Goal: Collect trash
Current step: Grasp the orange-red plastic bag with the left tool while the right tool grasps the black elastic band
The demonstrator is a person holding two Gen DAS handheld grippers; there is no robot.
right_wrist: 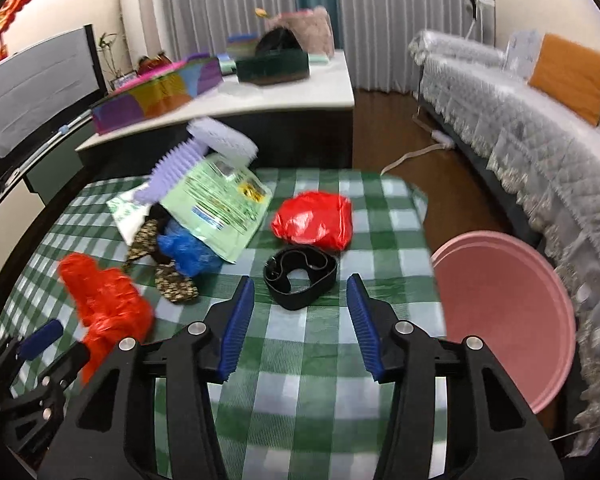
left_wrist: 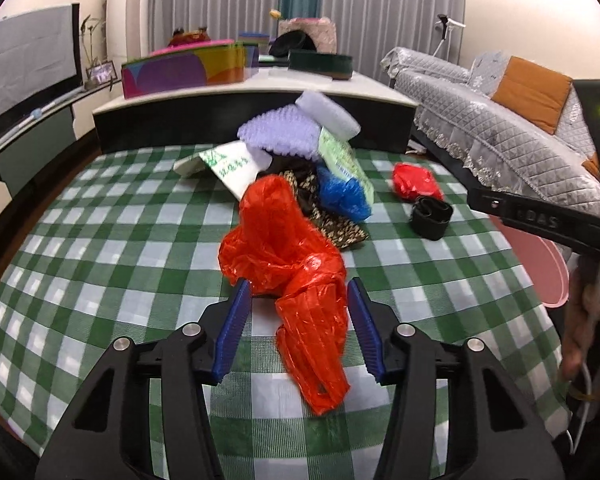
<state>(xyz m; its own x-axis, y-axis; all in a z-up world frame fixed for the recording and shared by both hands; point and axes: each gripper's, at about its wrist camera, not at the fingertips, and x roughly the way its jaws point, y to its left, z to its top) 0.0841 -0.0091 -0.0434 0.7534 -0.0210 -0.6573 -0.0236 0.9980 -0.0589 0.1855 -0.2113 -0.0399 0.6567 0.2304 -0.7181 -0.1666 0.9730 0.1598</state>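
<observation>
Two orange-red bags (left_wrist: 288, 264) (right_wrist: 312, 220) on checked worktop (left_wrist: 100, 240), black band (right_wrist: 300, 276) at centre. Left hand-held gripper (left_wrist: 299, 308) parted around long bag, pads apart from it. Right hand-held gripper (right_wrist: 300, 304) parted, empty, band beyond. Pile (right_wrist: 204, 196) at upper left blurred, overlapping. Pink basin (right_wrist: 508, 312) cut off right.

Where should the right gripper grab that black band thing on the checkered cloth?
Probably the near wall of the black band, from above and the near side. It lies flat as an open, bent loop, so one finger can drop inside the hole and one outside, pinching the thin wall. The right gripper already faces it, jaws apart and empty.
</observation>
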